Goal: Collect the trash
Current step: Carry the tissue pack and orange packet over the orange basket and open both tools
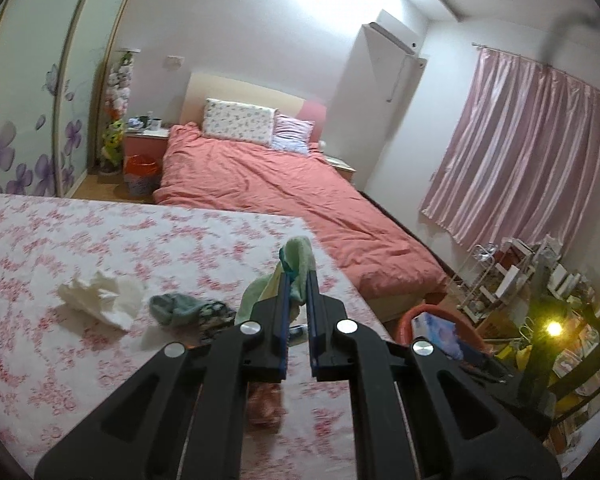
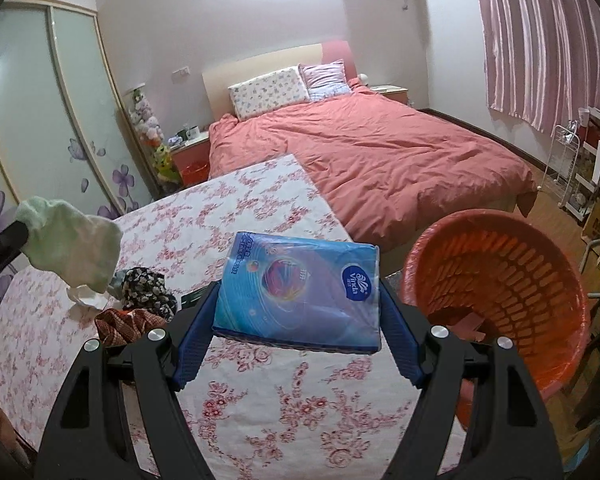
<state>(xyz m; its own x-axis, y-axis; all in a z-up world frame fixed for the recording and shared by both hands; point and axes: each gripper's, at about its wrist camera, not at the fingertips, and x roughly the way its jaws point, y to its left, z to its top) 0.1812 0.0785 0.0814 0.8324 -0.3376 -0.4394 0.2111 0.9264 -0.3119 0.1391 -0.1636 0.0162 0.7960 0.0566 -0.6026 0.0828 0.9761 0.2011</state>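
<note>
My left gripper (image 1: 298,280) is shut on a pale green cloth (image 1: 298,258) and holds it above the floral table; the cloth also shows at the left of the right wrist view (image 2: 72,240). My right gripper (image 2: 298,300) is shut on a blue Vinda tissue pack (image 2: 300,292), held above the table beside the orange trash basket (image 2: 500,280). A crumpled white tissue (image 1: 100,296) lies on the table, also seen in the right wrist view (image 2: 84,298). A teal sock (image 1: 172,308) and a dark flowered cloth (image 2: 148,288) lie next to it.
The floral-covered table (image 1: 100,240) fills the foreground. A brown patterned item (image 2: 120,324) lies near my right gripper. A bed with a coral cover (image 2: 380,152) stands behind. A second orange bin (image 1: 140,170) is by the nightstand. Cluttered shelves (image 1: 508,276) stand at the right.
</note>
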